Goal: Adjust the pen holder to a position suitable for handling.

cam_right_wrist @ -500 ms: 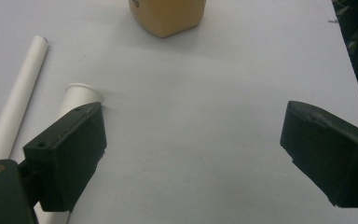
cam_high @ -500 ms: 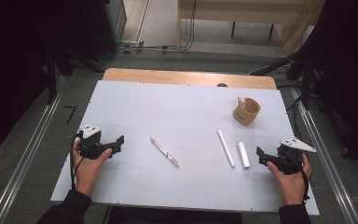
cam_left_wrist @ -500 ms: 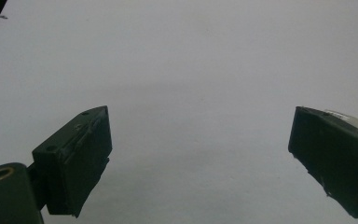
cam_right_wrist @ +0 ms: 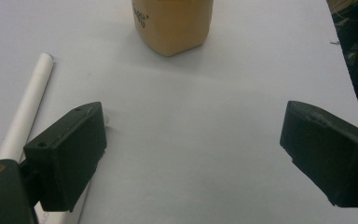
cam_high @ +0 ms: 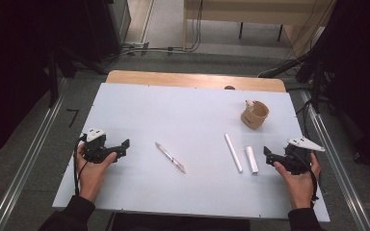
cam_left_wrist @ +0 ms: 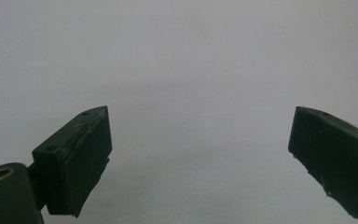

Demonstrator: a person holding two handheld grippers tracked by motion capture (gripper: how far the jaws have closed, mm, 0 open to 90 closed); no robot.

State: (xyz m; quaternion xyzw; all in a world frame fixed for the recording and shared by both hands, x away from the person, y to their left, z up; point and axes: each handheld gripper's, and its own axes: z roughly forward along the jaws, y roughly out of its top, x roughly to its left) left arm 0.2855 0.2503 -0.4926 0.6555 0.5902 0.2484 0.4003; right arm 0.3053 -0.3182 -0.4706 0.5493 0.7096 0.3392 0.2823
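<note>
Dim grey flooring with metal rails along both sides surrounds a white table (cam_high: pixel 192 120), whose far edge shows a strip of bare wood; dark equipment and cables crowd the room's far corners. On the table's left edge, near the front corner, the person's left hand (cam_high: pixel 92 168) holds the left gripper (cam_high: pixel 124 145), which rests low over the surface and points toward the middle; in the left gripper view its two black jaws stand wide apart, released, with plain white tabletop between them. On the right edge, near the front corner, the right hand (cam_high: pixel 298 178) holds the right gripper (cam_high: pixel 267 155), topped by a grey three-cornered plate, pointing inward; in the right gripper view its jaws are likewise spread wide and grasp nothing. Toward the far right corner stands a tan cup (cam_high: pixel 255 114) (cam_right_wrist: pixel 172 23) with a small white shape at its rim, upright and well apart from both grippers. Nearer the front, a long white stick (cam_high: pixel 233 152) (cam_right_wrist: pixel 25 109) lies at a slight slant, and just beside it on the right lies a shorter, thicker white cylinder (cam_high: pixel 252 159), close to the right gripper's tips. Between the two hands, near the middle of the front half, a slim pen (cam_high: pixel 170 157) lies diagonally on its own.
</note>
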